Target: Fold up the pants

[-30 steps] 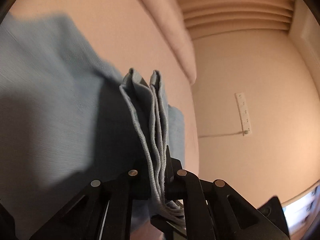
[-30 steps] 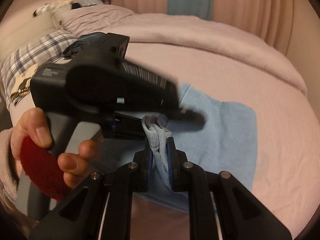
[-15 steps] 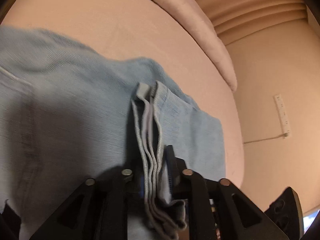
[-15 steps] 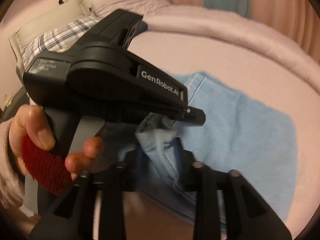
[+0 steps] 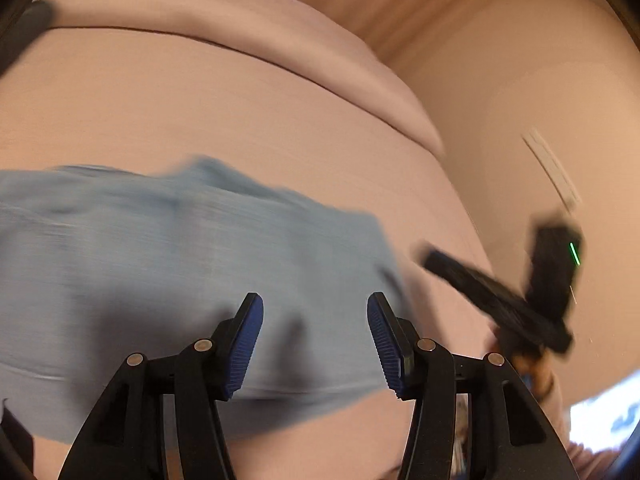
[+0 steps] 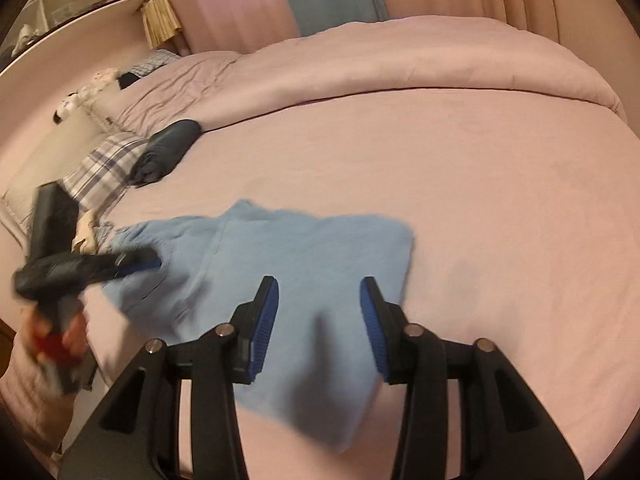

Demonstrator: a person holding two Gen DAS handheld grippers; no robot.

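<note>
Our left gripper [image 5: 315, 336] hangs with its jaws spread wide and nothing between them, above the light blue pants [image 5: 168, 280]. Our right gripper [image 6: 319, 322] is spread just as wide, also empty. The pants [image 6: 304, 280] lie folded and flat on the pink bed [image 6: 500, 200], near a plaid pillow [image 6: 104, 168].

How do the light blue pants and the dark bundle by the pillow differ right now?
The light blue pants lie folded flat in the middle of the bed; the dark bundle sits rolled up beside the plaid pillow. The pants look wider and paler; the bundle looks compact, near black. Both rest on the pink sheet, ungripped.
</note>
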